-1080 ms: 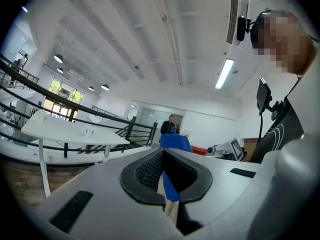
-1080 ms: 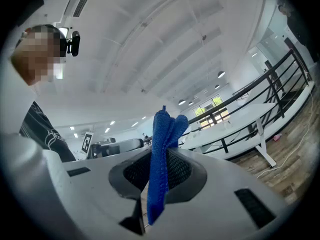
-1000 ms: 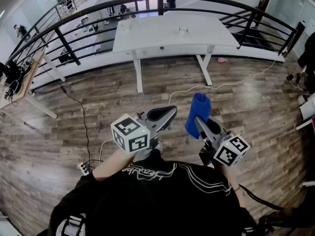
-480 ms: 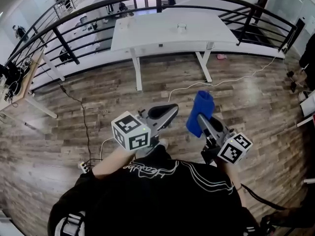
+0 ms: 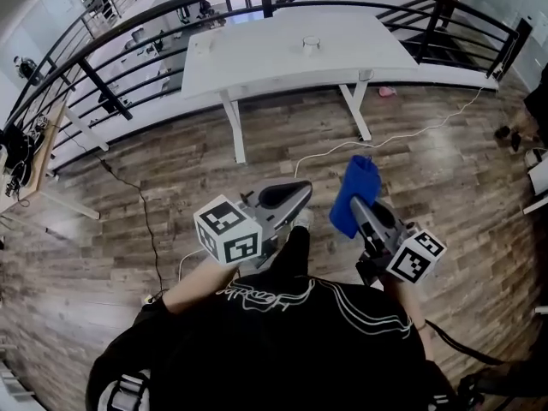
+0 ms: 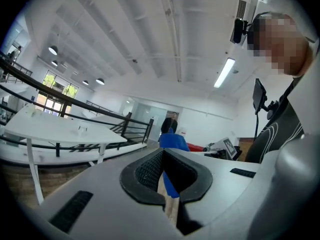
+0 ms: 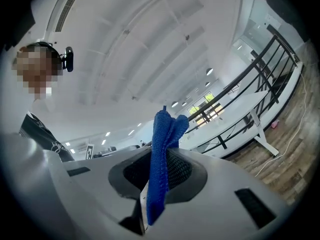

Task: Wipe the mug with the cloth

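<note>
Right gripper (image 5: 358,205) is clamped on the blue cloth (image 5: 355,187), left gripper (image 5: 301,192) pressed together, empty. The mug (image 5: 312,44) sits on the white table (image 5: 257,58) at upper centre, across the wooden floor (image 5: 171,169).

A long white table (image 5: 257,58) on two white leg frames stands in the upper middle of the frame, in front of a black railing. One small pale mug (image 5: 312,44) stands upright on its top, right of centre. Below the table lies a wood-plank floor (image 5: 103,255). On the floor, a white cable (image 5: 411,134) runs in from the right, a black cable (image 5: 141,212) trails down the left, and a small pink object (image 5: 387,92) lies beside the table's right leg.
</note>
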The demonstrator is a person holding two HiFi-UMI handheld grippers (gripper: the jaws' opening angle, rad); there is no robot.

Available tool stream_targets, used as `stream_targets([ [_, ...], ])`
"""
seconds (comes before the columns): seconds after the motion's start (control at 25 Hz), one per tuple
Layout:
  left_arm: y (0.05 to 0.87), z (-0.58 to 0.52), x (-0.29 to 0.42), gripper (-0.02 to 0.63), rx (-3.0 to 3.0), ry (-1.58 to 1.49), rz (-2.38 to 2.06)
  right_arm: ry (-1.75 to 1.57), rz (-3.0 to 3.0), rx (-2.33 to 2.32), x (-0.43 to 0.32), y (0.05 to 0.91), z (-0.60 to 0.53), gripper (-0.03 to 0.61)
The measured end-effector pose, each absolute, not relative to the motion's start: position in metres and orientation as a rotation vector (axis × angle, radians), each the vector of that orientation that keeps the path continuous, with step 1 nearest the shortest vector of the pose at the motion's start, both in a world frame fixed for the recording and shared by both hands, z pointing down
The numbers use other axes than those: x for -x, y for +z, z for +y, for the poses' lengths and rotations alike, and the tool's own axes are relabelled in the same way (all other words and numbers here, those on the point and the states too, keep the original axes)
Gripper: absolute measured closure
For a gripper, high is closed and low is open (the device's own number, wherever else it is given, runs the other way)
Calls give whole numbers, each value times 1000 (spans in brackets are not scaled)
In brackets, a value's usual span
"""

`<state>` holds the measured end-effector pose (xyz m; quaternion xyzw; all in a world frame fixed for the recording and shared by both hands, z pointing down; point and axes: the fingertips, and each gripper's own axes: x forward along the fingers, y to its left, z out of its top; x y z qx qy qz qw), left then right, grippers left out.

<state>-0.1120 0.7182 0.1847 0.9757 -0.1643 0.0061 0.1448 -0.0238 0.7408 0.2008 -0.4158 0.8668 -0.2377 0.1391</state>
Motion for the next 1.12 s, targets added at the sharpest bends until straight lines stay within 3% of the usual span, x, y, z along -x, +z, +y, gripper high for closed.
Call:
stream_targets([
  [0.28,226,576,87,607,-2788,23,-433,-750,2469,1218,-4,242,599,531],
  [0.76,267,202,49,607,-2654,80,-444,-887,2425,1310,-59,258,230,531],
  [1.12,286,84,22,607,-2647,136,-487,-887,2385,1371,-95,277,121,531],
])
